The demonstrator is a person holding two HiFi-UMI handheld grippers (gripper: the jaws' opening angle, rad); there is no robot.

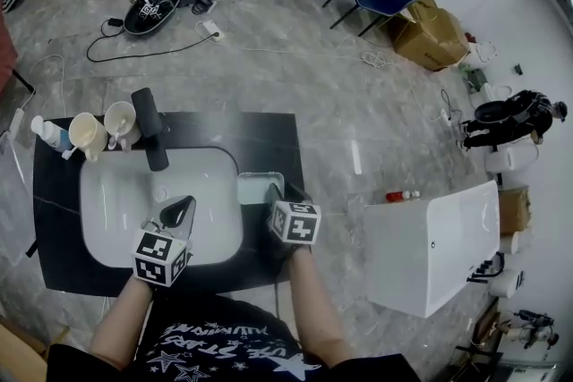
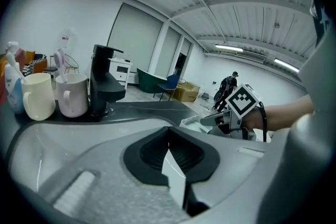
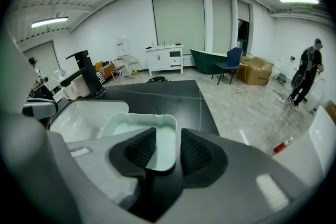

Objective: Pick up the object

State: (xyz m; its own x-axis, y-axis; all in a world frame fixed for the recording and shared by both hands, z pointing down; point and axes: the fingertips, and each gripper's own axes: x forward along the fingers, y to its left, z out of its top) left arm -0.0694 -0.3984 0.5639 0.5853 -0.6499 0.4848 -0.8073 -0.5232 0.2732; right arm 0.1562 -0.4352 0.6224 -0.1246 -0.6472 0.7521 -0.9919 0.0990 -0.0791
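A pale green rectangular tray (image 1: 260, 184) (image 3: 134, 126) lies on the black counter (image 1: 269, 134) just right of the white sink (image 1: 116, 192). My right gripper (image 1: 274, 196) (image 3: 168, 147) reaches over the tray's near right corner. The tray's right wall stands between the two pads, and a dark strip of counter shows between the wall and the right pad (image 3: 197, 152), so it is open. My left gripper (image 1: 177, 212) (image 2: 168, 139) hovers over the sink basin with its jaws together and nothing in them. From the left gripper view the tray (image 2: 191, 122) shows beneath the right gripper.
A black faucet (image 1: 150, 128) (image 2: 105, 84) stands at the sink's far rim, with two cups (image 1: 88, 134) (image 1: 119, 119) and a small bottle (image 1: 49, 132) to its left. A white cabinet (image 1: 434, 241) stands right of the counter. A red bottle (image 1: 401, 195) lies on the floor.
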